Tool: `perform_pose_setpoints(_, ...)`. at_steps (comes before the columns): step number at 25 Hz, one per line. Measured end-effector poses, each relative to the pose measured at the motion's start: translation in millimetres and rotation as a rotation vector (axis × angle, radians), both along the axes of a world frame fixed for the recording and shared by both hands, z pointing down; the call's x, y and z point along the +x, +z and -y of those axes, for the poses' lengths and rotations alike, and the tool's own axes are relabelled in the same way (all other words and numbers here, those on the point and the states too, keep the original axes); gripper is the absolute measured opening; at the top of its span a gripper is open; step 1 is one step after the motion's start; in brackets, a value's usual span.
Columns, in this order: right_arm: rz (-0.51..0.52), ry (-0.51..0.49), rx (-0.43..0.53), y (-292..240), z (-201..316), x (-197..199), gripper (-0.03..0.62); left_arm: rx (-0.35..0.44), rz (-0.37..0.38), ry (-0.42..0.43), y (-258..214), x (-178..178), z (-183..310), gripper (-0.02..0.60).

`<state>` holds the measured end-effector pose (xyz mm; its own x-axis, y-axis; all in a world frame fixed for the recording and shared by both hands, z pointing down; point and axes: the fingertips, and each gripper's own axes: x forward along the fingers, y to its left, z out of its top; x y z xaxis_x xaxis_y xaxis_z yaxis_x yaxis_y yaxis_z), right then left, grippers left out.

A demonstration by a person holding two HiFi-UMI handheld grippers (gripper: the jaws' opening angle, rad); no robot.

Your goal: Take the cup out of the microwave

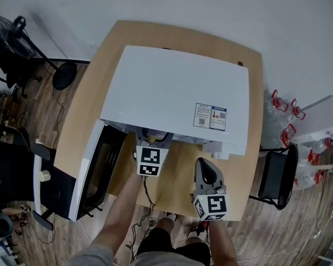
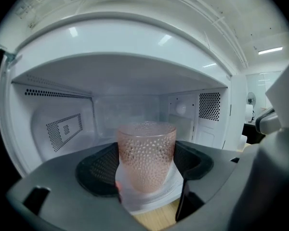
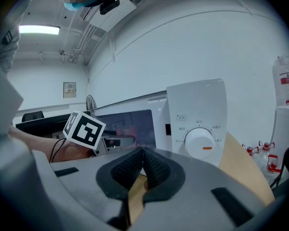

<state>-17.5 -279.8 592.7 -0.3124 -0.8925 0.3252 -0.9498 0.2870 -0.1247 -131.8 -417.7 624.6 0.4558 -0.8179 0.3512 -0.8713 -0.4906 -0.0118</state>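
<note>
Two grippers are working at one white microwave point(image 1: 177, 87) on the table point(image 1: 180, 173). Its door point(image 1: 97, 168) is hanging open toward 8 o'clock, leaving the cavity free to enter. I am holding the left gripper point(image 1: 153, 134) at the cavity mouth. Its fingers point(image 2: 98, 170) are clasping the dimpled pink cup point(image 2: 146, 153), with pads at 9 and 3 o'clock of it, seemingly touching both sides. The cup is standing upright at the front of the cavity. The right gripper point(image 1: 206, 173) is hovering at 5 o'clock of the left one, probably held back to leave the opening clear. Its fingers point(image 3: 156, 170) are pressing together on nothing.

From the head view, the microwave's top is hiding the cup. The gripper body is covering the cup's base, so I cannot tell whether it is resting or lifted, nor make out any contents.
</note>
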Motion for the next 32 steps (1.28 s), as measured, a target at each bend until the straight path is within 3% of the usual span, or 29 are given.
perform_pose_setpoints(16,0.006,-0.034,0.057,-38,-19,3,0.017,0.019,0.007,-0.024,-37,-4,-40,0.368)
perform_pose_setpoints(32,0.021,-0.097,0.127,-80,-66,19,0.017,0.046,0.012,-0.112,-78,-9,-115,0.368)
